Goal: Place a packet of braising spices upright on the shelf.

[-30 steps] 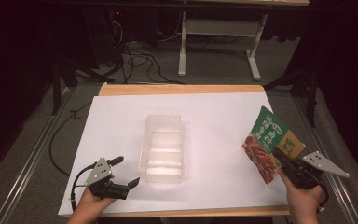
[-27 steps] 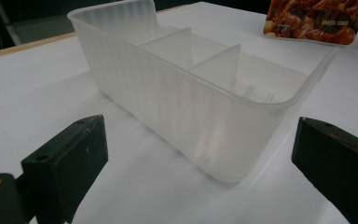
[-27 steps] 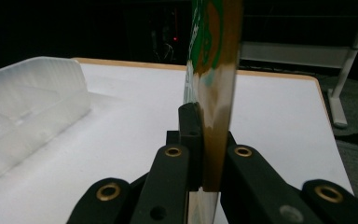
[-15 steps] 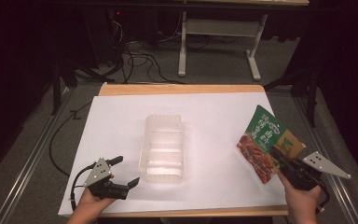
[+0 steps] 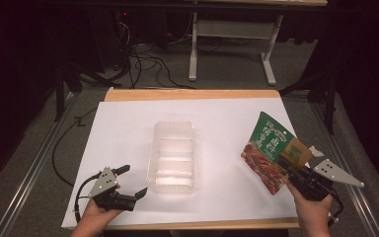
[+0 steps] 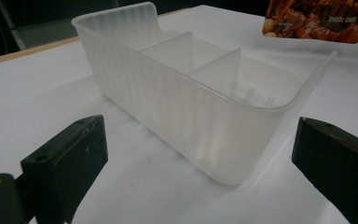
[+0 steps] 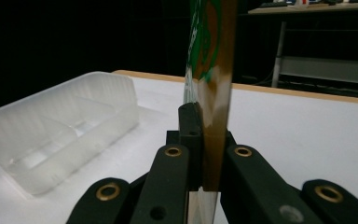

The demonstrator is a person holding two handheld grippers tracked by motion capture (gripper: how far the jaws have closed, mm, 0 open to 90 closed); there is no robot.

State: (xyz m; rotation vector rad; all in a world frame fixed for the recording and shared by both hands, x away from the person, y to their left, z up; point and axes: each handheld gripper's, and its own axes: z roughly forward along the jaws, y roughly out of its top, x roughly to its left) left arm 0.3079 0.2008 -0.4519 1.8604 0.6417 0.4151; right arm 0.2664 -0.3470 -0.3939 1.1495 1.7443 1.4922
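Snack pouch pinched near the right edge, divided tray mid-surface

High view: right gripper (image 5: pixel 287 174) pinching the snack pouch (image 5: pixel 271 148) above the surface's (image 5: pixel 128 128) right edge — shifted slightly leftward since earlier. Left gripper view: left gripper (image 6: pixel 200 158) fingers spread, facing the clear tray's (image 6: pixel 186 93) near end, not touching. Right gripper view: fingers (image 7: pixel 191 135) pressed on one thin pouch edge — might slip or swing, missing a compartment.

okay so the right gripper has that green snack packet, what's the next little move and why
Probably carry the green and red foil snack packet leftward over the clear plastic divided tray. The right gripper is clamped on the packet, holding it above the white table cover, and the open left gripper waits by the tray's near end.
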